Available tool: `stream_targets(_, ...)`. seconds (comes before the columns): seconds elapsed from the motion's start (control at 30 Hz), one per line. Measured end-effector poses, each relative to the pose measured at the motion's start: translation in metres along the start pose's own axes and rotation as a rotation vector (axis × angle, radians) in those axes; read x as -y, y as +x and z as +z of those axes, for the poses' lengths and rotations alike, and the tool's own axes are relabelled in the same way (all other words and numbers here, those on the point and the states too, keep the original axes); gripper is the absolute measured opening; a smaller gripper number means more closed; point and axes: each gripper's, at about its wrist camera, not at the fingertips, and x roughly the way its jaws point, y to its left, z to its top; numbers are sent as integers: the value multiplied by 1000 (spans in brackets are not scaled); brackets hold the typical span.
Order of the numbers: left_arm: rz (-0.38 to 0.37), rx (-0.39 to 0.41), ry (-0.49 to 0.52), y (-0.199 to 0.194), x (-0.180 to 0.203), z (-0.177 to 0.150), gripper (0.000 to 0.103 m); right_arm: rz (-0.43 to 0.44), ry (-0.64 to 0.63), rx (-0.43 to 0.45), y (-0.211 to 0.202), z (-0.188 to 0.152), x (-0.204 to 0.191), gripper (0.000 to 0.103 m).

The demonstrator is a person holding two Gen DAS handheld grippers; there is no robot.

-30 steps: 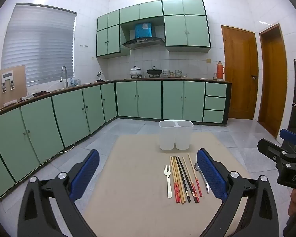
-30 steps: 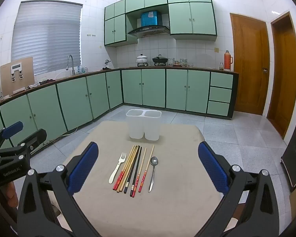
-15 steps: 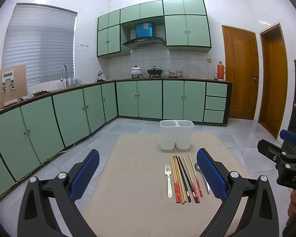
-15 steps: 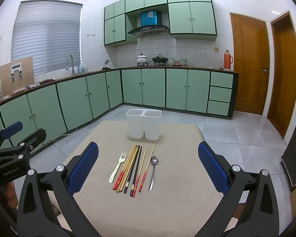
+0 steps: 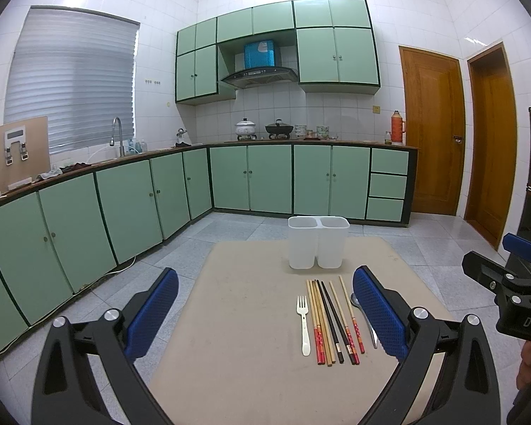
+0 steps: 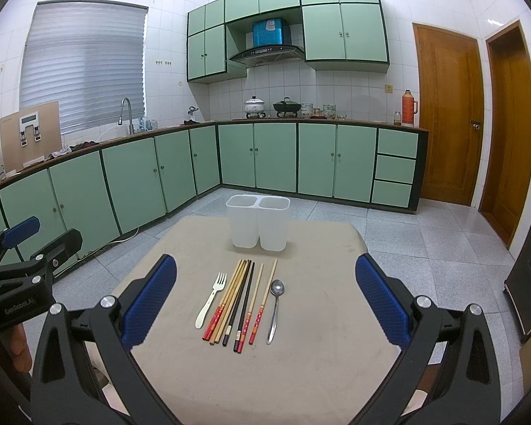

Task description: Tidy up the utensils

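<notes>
Clearly both grippers, left (image 5: 265,313) and right (image 6: 265,304), are hovering with jaws spread and empty; tightly packed wooden chopsticks (image 6: 238,304) lying before the white twin-compartment plastic holder (image 6: 258,223) are risking a multi-stick grab.

We're in a white-tiled kitchen with mint-green cabinets (image 5: 251,177) running along two walls and more of them up top around the range hood (image 5: 260,75). Closed blinds (image 5: 70,85) cover the window above the sink faucet (image 5: 116,134). Two wooden doors (image 5: 432,131) on the right, pale grey floor tiles (image 5: 439,258).
</notes>
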Motion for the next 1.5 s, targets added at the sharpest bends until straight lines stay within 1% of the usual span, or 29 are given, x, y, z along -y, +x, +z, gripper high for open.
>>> stream_targets(1.3,-1,0,0,0,0,0,97,0,2,-5,1,0,0,98)
stream_targets(1.5,-1,-2,1,3,-3,-4,97,0,2,-6,1,0,0,98)
